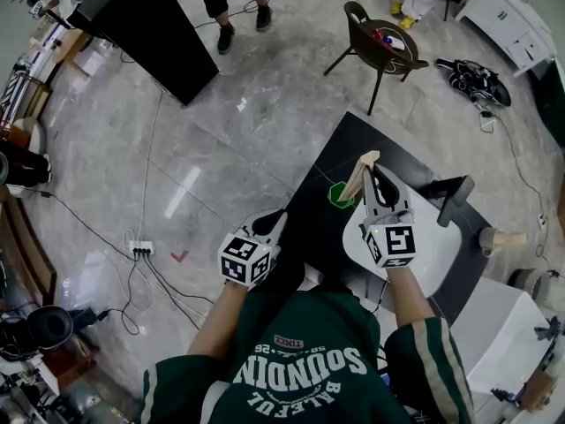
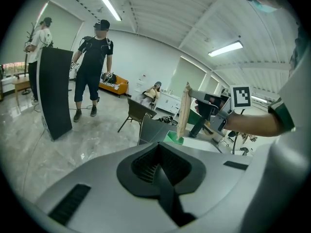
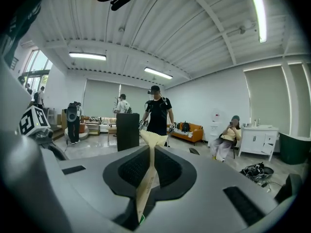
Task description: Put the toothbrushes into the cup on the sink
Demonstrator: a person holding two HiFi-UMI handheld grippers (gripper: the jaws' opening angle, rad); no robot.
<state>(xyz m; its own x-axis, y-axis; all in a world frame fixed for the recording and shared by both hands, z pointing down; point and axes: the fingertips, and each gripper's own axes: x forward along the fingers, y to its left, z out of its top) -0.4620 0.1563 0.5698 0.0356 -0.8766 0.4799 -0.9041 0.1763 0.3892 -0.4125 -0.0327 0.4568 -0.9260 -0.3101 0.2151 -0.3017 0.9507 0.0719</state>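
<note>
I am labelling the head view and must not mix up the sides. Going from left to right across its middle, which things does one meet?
power strip → left gripper → green cup → right gripper, shut on the paper-wrapped toothbrush → faucet

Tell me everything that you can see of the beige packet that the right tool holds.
The beige packet is long, flat and thin, apparently paper, with a zigzag-cut far end. Its contents are hidden. The right tool is shut on its lower part, so the packet sticks out past the jaws, nearly upright in the left gripper view, above the black counter near a green cup.
</note>
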